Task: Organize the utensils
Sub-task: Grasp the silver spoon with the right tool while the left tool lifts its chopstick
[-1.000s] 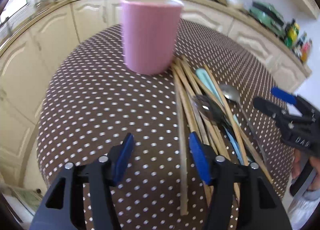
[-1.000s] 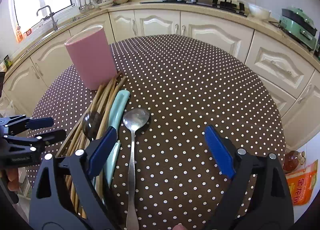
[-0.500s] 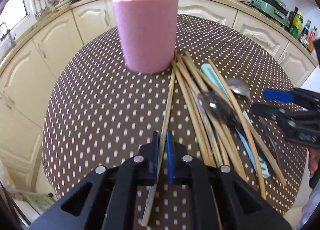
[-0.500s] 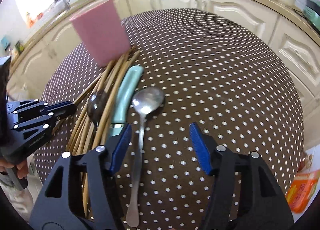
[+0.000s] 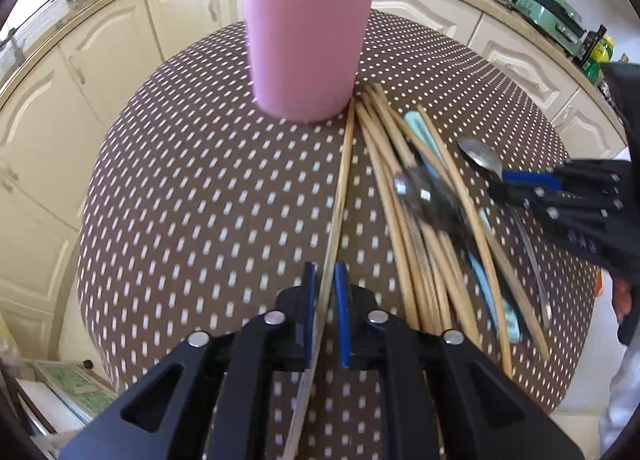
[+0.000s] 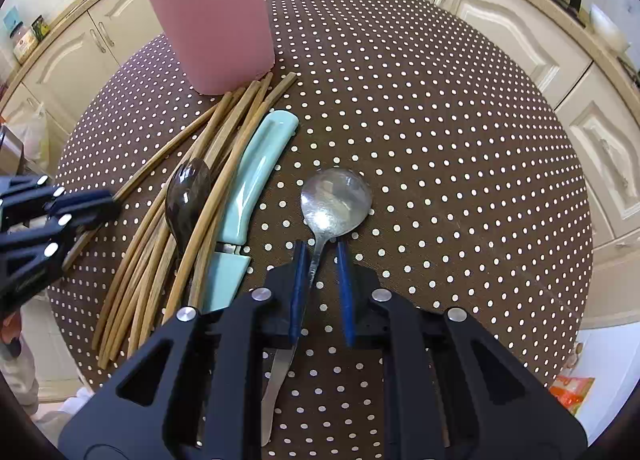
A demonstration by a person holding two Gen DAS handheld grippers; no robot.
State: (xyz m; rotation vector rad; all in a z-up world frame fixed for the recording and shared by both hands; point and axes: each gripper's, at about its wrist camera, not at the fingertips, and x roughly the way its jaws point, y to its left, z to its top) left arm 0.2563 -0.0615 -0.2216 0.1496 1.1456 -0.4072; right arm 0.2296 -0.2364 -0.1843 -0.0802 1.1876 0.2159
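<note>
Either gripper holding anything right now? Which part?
Left gripper pinches a chopstick at its near end. Right gripper straddles the metal spoon handle near the bowl; grip unconfirmed.

Each hand-held gripper was matte black plastic with angular, cut-out arms, round silver screw heads and thin blue pads on the fingers: the left hand-held gripper (image 5: pixel 325 292) and the right hand-held gripper (image 6: pixel 322 278). A sliver of skin showed at the frame edges.

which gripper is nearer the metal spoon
Right. The right gripper straddles the metal spoon at its neck; the left gripper is across the pile, shut on a chopstick.
</note>
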